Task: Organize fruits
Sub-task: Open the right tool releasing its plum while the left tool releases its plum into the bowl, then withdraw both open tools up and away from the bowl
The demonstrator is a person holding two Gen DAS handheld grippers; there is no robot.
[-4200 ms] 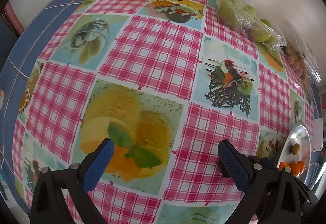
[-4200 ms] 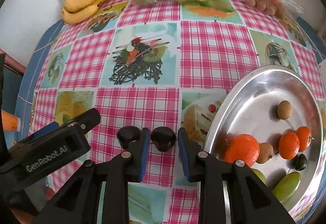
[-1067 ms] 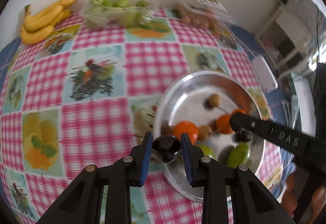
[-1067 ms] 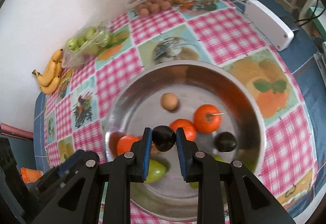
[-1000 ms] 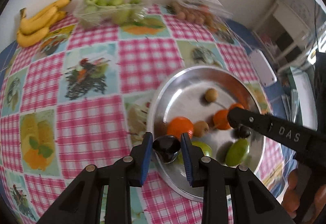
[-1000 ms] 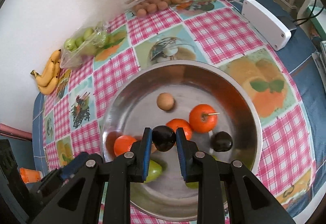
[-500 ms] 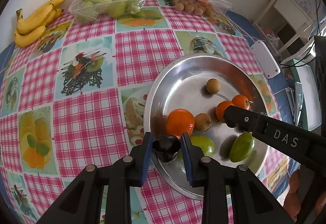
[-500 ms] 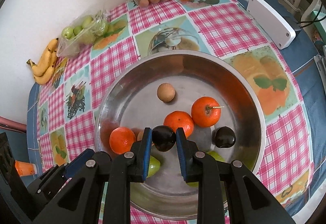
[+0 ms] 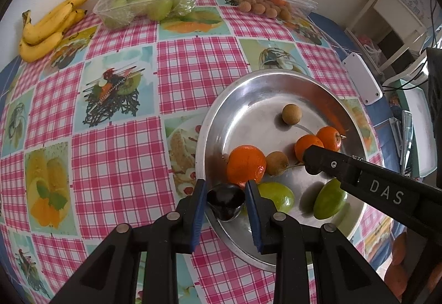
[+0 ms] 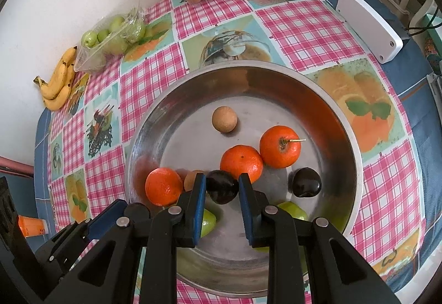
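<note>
A dark plum (image 9: 226,200) is clamped between the closed jaws of the left gripper (image 9: 225,203) and held over the near rim of the metal tray (image 9: 248,94). A second dark plum (image 10: 221,186) is pinched in the closed right gripper (image 10: 221,195), above the tray floor, just beside an orange (image 10: 241,161).

Risks, as judged:
- If the left plum is released at the rim, it may roll out onto the tablecloth (image 9: 118,155).
- If the right plum is dropped from height, bruising or scattering of the loose fruit is likely.
- The two grippers are held close together; a collision is possible during release.
</note>
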